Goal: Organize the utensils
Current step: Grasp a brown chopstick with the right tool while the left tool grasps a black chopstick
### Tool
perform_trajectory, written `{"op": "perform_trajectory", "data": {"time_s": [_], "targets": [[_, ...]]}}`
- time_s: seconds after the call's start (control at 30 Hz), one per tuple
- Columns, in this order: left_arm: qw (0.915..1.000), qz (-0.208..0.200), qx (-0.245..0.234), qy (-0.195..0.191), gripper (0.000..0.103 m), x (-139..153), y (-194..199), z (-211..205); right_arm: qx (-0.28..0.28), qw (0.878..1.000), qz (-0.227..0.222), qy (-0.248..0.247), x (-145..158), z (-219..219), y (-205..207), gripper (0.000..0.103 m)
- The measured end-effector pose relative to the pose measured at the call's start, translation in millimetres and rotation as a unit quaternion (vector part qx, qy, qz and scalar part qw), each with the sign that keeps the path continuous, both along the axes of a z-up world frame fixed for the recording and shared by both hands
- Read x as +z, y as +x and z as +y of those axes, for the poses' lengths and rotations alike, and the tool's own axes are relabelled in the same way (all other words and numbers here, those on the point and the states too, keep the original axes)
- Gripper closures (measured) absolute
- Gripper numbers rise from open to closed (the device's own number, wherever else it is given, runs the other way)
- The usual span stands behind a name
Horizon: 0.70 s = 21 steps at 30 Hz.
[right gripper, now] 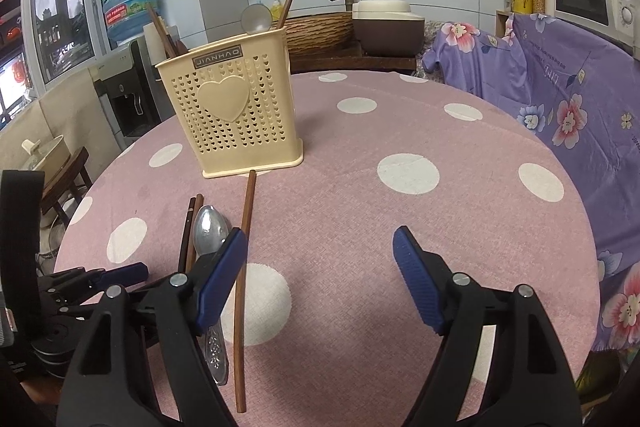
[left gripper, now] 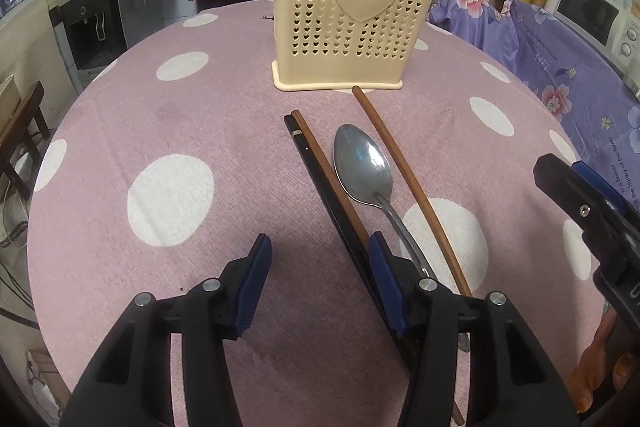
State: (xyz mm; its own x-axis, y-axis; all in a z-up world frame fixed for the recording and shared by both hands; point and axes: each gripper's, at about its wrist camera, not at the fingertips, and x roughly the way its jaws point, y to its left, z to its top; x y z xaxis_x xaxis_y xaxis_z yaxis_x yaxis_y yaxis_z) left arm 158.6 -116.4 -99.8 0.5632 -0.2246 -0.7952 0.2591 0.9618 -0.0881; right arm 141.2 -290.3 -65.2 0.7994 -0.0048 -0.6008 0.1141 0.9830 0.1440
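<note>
Four utensils lie loose on the dotted pink tablecloth (left gripper: 200, 131) before the cream perforated plastic holder (left gripper: 352, 27): a steel spoon (left gripper: 362, 165), two brown wooden chopsticks (left gripper: 408, 183), one black chopstick (left gripper: 310, 167). Your left gripper (left gripper: 316, 279) and right gripper (right gripper: 320, 275) both hang spread, pinching nothing (closing here risks scattering neighbours). The holder already carries chopsticks and a spoon.

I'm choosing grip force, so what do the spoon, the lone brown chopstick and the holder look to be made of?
Spoon: polished metal, probably steel; its bowl shows bright glints.
Lone brown chopstick: looks like wood, matte reddish brown with no shine.
Holder: cream plastic, semi-matte, moulded with heart-shaped holes and a raised heart.
</note>
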Motion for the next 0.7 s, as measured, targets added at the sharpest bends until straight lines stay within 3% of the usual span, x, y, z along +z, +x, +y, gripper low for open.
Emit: {"op": "perform_trajectory", "data": {"time_s": [0.23,0.5,0.57,0.7], "targets": [[1.0,-0.004,-0.001,0.008,0.054,0,-2,5,0.001,1.0,0.005,-0.005,-1,3,0,0.027],[0.9984,-0.002,0.049,-0.029,0.054,13,-1,50,0.053,0.998,0.038,-0.012,0,16,18,0.027],[0.9978,-0.008,0.054,-0.037,0.054,19,2,54,0.079,0.995,0.054,-0.013,-4,24,34,0.032],[0.9966,-0.013,0.066,-0.047,0.054,22,7,58,0.108,0.991,0.077,-0.031,-15,40,70,0.055]]}}
